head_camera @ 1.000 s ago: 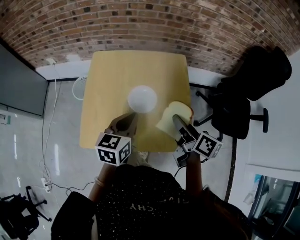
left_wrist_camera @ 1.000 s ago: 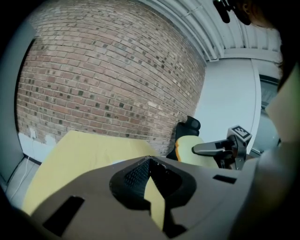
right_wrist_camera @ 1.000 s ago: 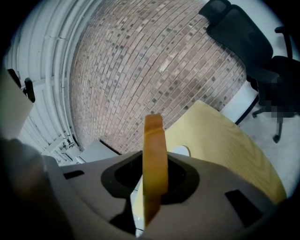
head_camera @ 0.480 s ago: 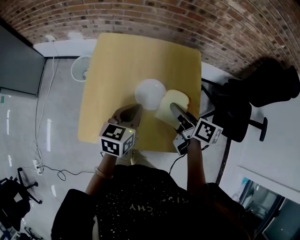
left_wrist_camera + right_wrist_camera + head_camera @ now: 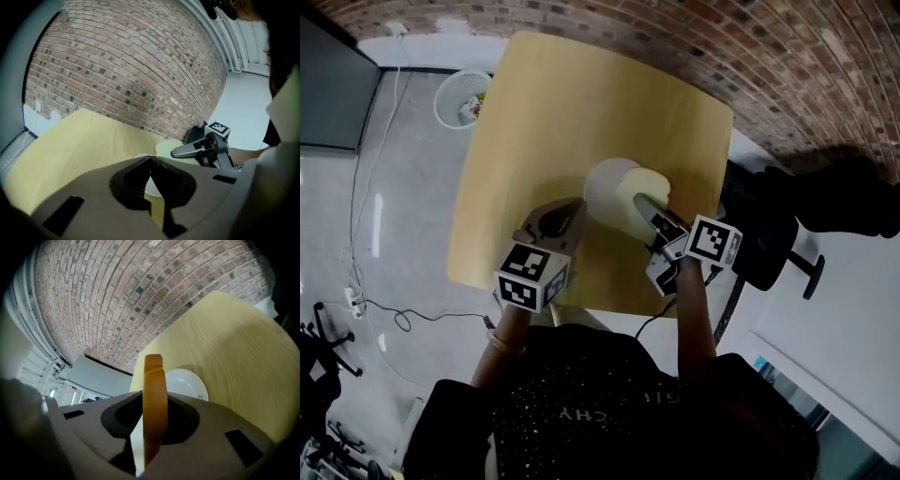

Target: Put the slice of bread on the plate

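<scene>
The slice of bread (image 5: 645, 185) stands on edge between the jaws of my right gripper (image 5: 643, 202), which is shut on it. In the head view the slice overlaps the right side of the white plate (image 5: 607, 186) on the yellow table (image 5: 534, 112). In the right gripper view the bread's brown crust (image 5: 154, 394) rises straight up between the jaws, with the plate (image 5: 187, 380) just beyond. My left gripper (image 5: 575, 210) is shut and empty, with its tip close to the plate's near-left rim. From the left gripper view I see the bread (image 5: 168, 147) and my right gripper (image 5: 177, 152) ahead on the right.
A brick wall (image 5: 787, 66) runs behind the table. A white wastebasket (image 5: 461, 97) stands on the floor at the table's far left corner. A black office chair (image 5: 825, 202) sits to the right. A cable (image 5: 370, 305) lies on the floor at left.
Both grippers have moved forward and down toward the plate. The bread, which was to the right of the plate, now overlaps its right side.
</scene>
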